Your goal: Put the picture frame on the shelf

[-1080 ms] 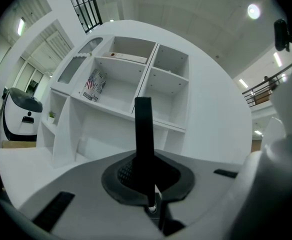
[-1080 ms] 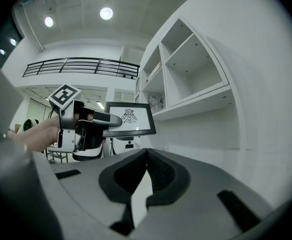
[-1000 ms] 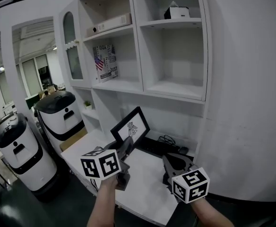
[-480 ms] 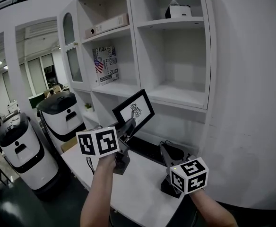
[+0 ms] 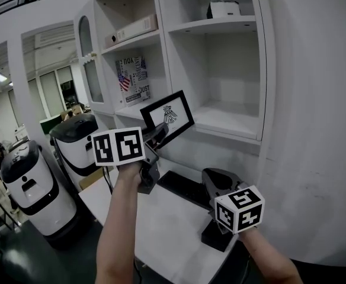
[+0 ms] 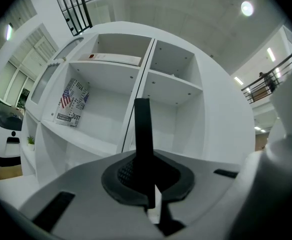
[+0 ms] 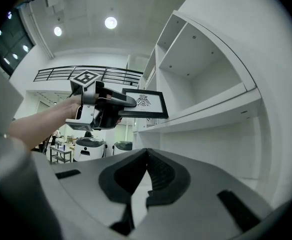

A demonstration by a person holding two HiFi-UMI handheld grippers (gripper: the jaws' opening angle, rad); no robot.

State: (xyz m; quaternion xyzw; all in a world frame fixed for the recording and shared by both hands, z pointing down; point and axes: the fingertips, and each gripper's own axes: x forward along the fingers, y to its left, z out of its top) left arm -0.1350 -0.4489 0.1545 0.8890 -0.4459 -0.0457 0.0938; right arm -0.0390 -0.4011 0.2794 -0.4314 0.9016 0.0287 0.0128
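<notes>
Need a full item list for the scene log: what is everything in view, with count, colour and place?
picture frame: one, black with a white picture, in front of the shelves
shelf unit: one, white, against the wall
printed card: one, white with a flag, left middle compartment
flat box: one, whitish, upper left compartment
small box: one, white on black, upper right compartment
rounded machines: two, white and black, floor at left
desk: one, white, below the shelves
left gripper: shut on the picture frame
right gripper: shut, empty, over the desk
</notes>
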